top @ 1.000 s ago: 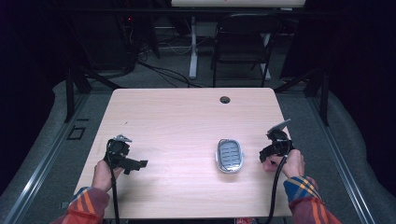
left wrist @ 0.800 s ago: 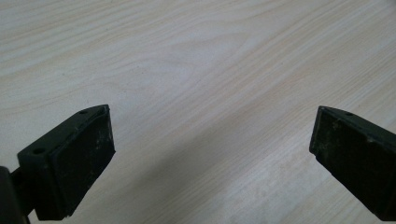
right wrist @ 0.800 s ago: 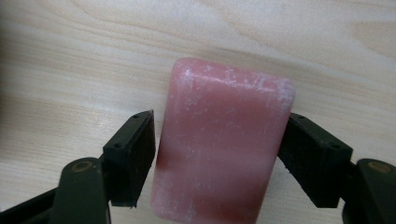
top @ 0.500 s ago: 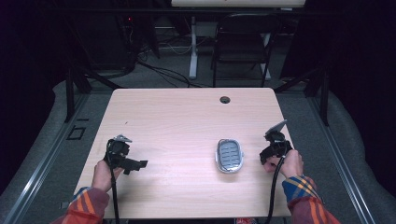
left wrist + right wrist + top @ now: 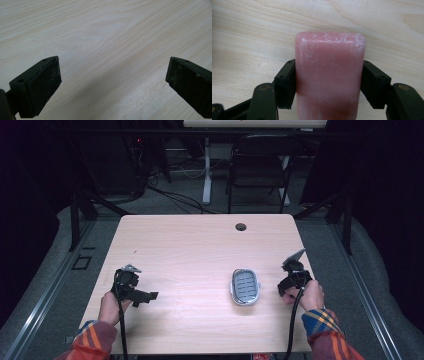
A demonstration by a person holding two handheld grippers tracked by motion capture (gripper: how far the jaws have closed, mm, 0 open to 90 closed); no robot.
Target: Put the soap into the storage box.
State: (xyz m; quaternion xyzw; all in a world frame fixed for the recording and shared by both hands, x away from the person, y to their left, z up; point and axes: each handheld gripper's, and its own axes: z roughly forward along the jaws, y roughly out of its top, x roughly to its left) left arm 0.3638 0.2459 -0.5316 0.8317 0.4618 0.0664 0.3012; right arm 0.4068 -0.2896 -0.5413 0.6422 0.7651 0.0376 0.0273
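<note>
A pink bar of soap [image 5: 329, 75] stands between the jaws of my right gripper [image 5: 329, 85], which is shut on it just above the wooden table [image 5: 249, 37]. In the high view that right gripper [image 5: 294, 277] is near the table's right edge, just right of a grey oval soap dish [image 5: 245, 286] with a ridged inside. My left gripper [image 5: 142, 295] rests at the front left of the table, and its own view shows it open [image 5: 112, 77] over bare wood with nothing between its jaws.
A small round cable hole [image 5: 241, 226] sits near the table's far edge. Behind the table stand a dark folding chair [image 5: 257, 167] and a white post [image 5: 206, 175], with cables on the floor. Bare wood spreads across the table's middle [image 5: 200, 255].
My right gripper has shifted slightly toward the person and down near the table's right edge, still holding the soap. The left gripper has stayed put.
</note>
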